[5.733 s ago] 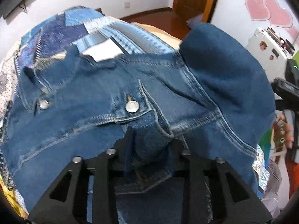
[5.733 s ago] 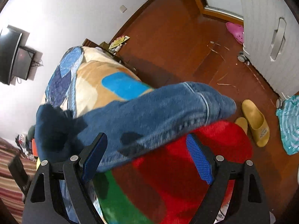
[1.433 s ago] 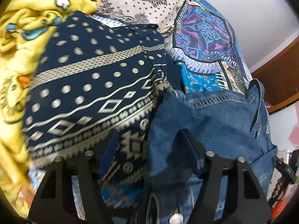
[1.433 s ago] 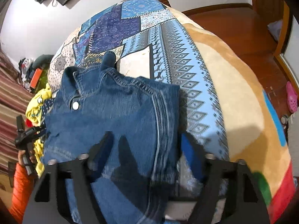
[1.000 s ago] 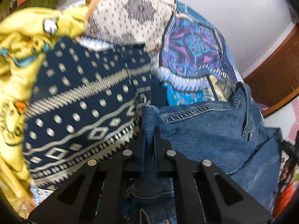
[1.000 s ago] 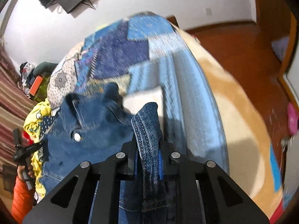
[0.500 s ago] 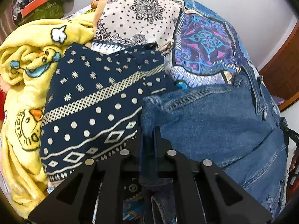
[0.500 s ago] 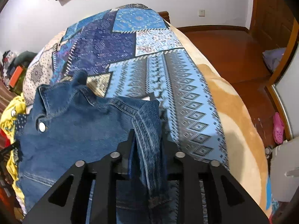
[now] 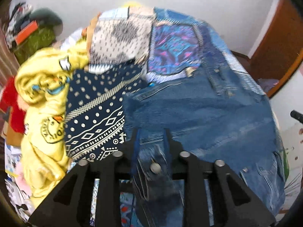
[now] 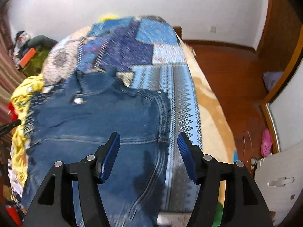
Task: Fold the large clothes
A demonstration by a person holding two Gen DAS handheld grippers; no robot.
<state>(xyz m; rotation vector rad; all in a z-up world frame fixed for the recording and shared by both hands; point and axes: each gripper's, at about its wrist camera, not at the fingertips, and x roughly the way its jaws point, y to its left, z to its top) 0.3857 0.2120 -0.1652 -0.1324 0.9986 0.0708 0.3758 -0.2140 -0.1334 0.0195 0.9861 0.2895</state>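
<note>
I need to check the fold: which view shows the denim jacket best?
The right wrist view: the denim jacket lies spread on the bed, collar and side edge visible. The left wrist view shows it closer, blurred, partly hidden behind the left gripper.

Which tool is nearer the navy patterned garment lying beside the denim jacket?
Left. The left tool sits right at the navy patterned garment, over the denim jacket edge bordering it. The right tool hangs open over the jacket's opposite edge.
</note>
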